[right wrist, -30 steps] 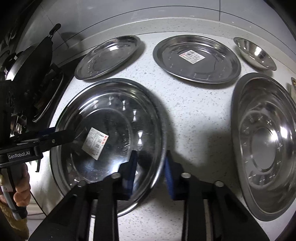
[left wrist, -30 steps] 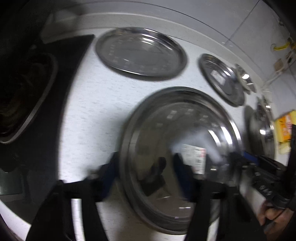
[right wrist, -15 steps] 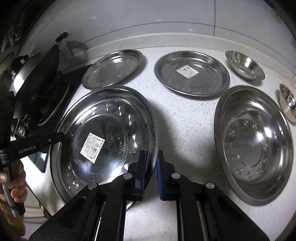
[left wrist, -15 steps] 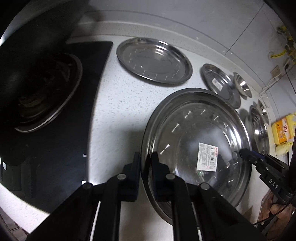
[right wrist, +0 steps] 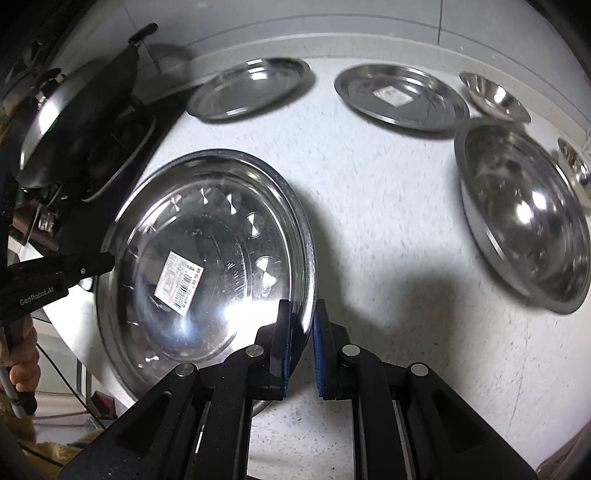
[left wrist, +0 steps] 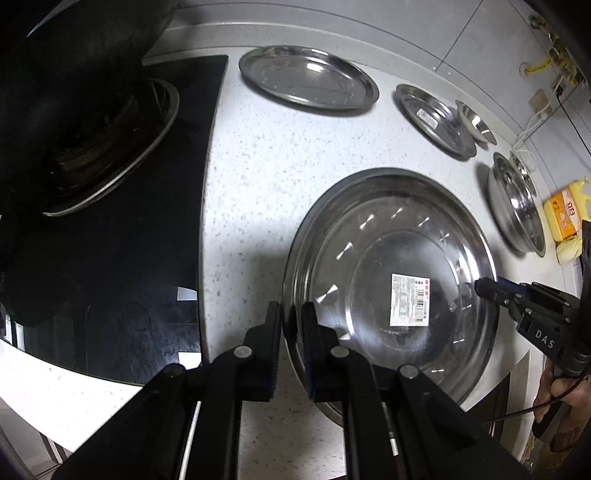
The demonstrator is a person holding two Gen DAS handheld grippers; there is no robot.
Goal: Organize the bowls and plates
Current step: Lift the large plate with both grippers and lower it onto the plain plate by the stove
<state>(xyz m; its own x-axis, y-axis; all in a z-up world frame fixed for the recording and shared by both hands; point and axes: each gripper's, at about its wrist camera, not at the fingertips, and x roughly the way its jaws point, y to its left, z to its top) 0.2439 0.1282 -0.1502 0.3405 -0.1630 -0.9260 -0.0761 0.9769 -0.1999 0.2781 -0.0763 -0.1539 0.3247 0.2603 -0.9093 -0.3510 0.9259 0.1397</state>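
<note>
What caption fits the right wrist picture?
Both grippers, right and left, pinch opposite rims of the big steel plate.

Home kitchen. Speckled white stone countertop meeting a pale tiled wall; black glass gas hob set into it, with a dark wok on the burner. Stainless steel plates and bowls spread across the counter. Yellow dish-soap bottle at the far end, near a wall outlet with cables.
</note>
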